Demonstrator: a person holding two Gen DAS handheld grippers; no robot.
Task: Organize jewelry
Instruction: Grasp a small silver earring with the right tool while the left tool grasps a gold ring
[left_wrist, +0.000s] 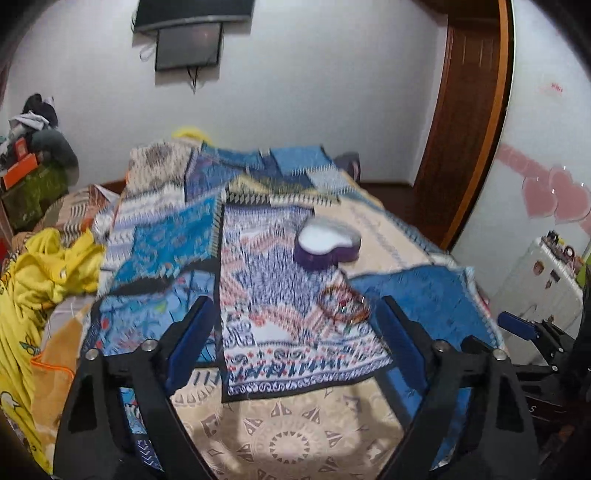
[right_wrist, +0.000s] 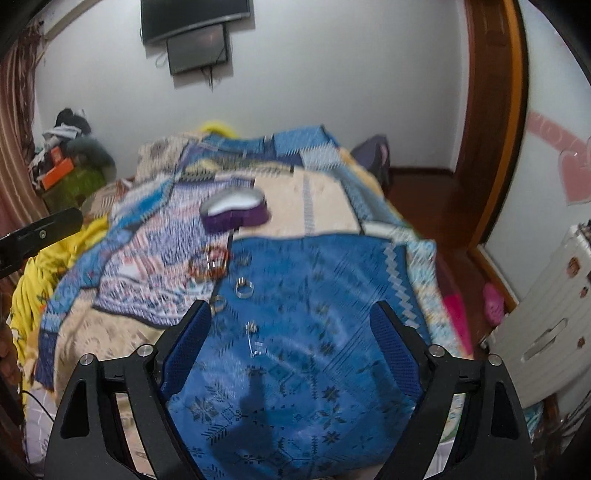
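- Hovering over a patchwork bedspread (left_wrist: 177, 240), the left gripper (left_wrist: 295, 321) has its blue-padded jaws spread wide with nothing between them but cloth.
- Same story on the right gripper (right_wrist: 288, 325): jaws apart, empty, above a blue snowflake-patterned cloth (right_wrist: 314, 369).
- Purple heart-shaped box (left_wrist: 327, 245) sits open farther along the bed, white lining showing, resting on the patterned spread beside a cream patch.
- Just nearer than the box lies a heap of red and orange bangles (right_wrist: 208, 264), at the border where the patterned panel meets the blue cloth.
- Right of the bangles, on the blue cloth, a silver ring (right_wrist: 243, 288) lies on its own; another small ring (right_wrist: 218, 302) sits just beside the right gripper's left fingertip, and contact there is too blurred to call.
- Nearer still, a small earring-like piece (right_wrist: 253, 328) lies on the blue cloth between the right gripper's fingers, untouched.
- In the left view the bangles sit a little beyond the right finger, apart from it.
- Yellow garment (left_wrist: 40, 273) bunched at the left edge of the bed; white drawer unit (right_wrist: 546, 317) stands off to the right; dark screen (left_wrist: 188, 44) on the far wall.
- Both views are smeared with motion blur.
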